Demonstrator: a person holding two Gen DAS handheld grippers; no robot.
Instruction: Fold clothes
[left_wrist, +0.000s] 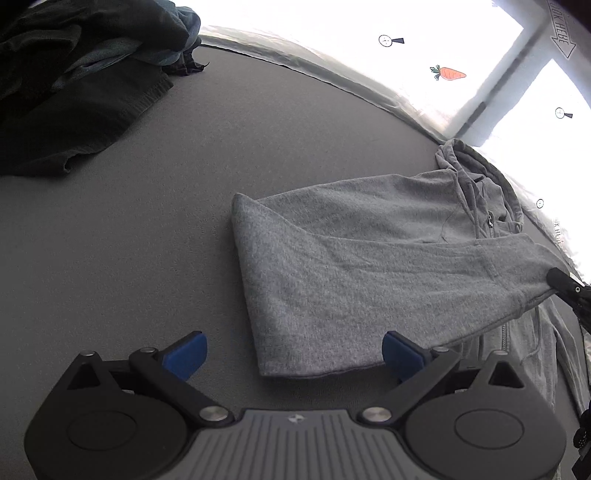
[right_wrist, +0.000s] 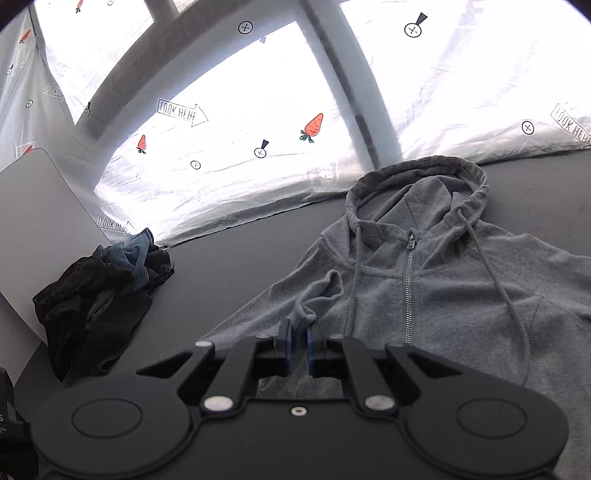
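Note:
A grey zip hoodie (right_wrist: 443, 280) lies front up on the dark table (right_wrist: 240, 258), hood toward the window. In the right wrist view my right gripper (right_wrist: 300, 347) is shut on the cuff of its grey sleeve (right_wrist: 317, 295), which bunches up just past the blue pads. The left wrist view shows that sleeve (left_wrist: 351, 280) stretched across the hoodie (left_wrist: 406, 206) toward the right gripper's black tip (left_wrist: 567, 286) at the right edge. My left gripper (left_wrist: 293, 354) stands wide open, low over the table at the sleeve's near folded edge, with nothing pinched between its blue pads (left_wrist: 186, 356).
A heap of dark and blue clothes (right_wrist: 107, 291) lies at the table's far left, also seen as a dark clothes heap (left_wrist: 81, 85) in the left wrist view. A grey laptop lid (right_wrist: 40, 229) leans behind it. A white printed sheet (right_wrist: 240, 122) covers the bright window.

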